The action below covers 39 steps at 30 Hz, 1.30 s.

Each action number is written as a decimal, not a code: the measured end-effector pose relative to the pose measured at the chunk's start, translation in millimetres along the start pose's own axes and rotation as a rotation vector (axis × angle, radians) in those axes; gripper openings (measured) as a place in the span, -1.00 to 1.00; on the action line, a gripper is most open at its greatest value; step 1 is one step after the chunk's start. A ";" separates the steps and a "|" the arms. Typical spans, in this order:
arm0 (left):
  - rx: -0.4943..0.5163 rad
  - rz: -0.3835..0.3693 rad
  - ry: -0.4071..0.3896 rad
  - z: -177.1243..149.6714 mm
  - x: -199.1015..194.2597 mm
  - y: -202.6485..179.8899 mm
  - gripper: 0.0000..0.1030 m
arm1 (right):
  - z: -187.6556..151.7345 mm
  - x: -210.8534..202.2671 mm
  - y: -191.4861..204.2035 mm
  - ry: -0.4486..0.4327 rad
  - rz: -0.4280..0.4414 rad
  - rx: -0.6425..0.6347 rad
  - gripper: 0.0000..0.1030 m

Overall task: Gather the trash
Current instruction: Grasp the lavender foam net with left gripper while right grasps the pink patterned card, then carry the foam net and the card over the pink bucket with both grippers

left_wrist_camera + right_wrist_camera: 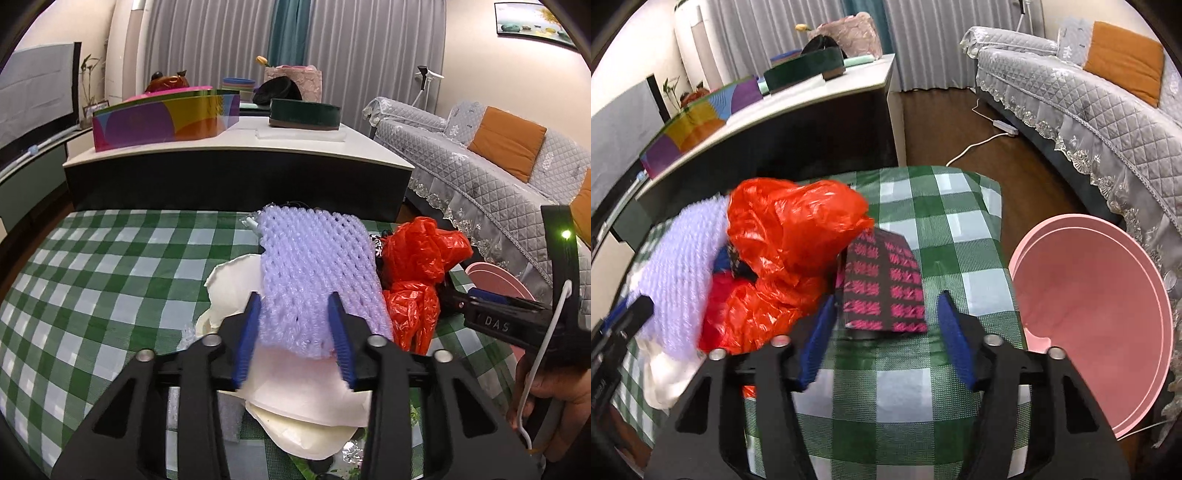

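I have the left gripper (297,332) with its jaws pinching the lilac foam net (314,273) at the pile's 6 o'clock edge. The right gripper's (886,339) jaws stand spread around the black-and-pink wrapper (884,284), not touching yet. The pink bin (1097,314) waits at 3 o'clock off the checked counter (960,229), handy for dropping; the red bag (790,236) is untouched.

Lilac foam net (314,273) overlies white paper (303,402); crumpled red plastic bag (786,254) beside; black-pink carton (884,288) flat.
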<state>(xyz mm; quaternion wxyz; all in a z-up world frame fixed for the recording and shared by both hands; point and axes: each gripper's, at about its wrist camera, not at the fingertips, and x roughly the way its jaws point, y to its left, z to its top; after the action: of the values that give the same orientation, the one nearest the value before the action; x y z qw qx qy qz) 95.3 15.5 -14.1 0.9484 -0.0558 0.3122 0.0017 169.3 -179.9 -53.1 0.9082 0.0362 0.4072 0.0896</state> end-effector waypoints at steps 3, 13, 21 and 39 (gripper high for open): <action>0.011 -0.009 0.011 -0.8 0.1 -2.3 -0.56 | -1.0 -2.2 -0.2 -0.002 0.009 -0.005 -0.30; 0.025 -0.025 -0.037 4.6 -21.7 -4.2 -0.78 | 1.4 -31.6 -1.5 -0.067 0.027 -0.028 -0.95; 0.049 -0.030 -0.096 8.4 -49.7 -8.6 -0.78 | 1.1 -66.5 -6.0 -0.126 0.036 -0.023 -0.96; 0.105 -0.038 -0.181 11.4 -93.6 -22.5 -0.78 | -7.8 -140.2 -34.4 -0.243 0.005 0.013 -0.97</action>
<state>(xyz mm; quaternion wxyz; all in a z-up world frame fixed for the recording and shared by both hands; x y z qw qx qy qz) 27.5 -2.6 52.8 0.9742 -0.0114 0.2237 -0.0274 76.6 -240.6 39.8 0.9505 0.0537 0.2944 0.0843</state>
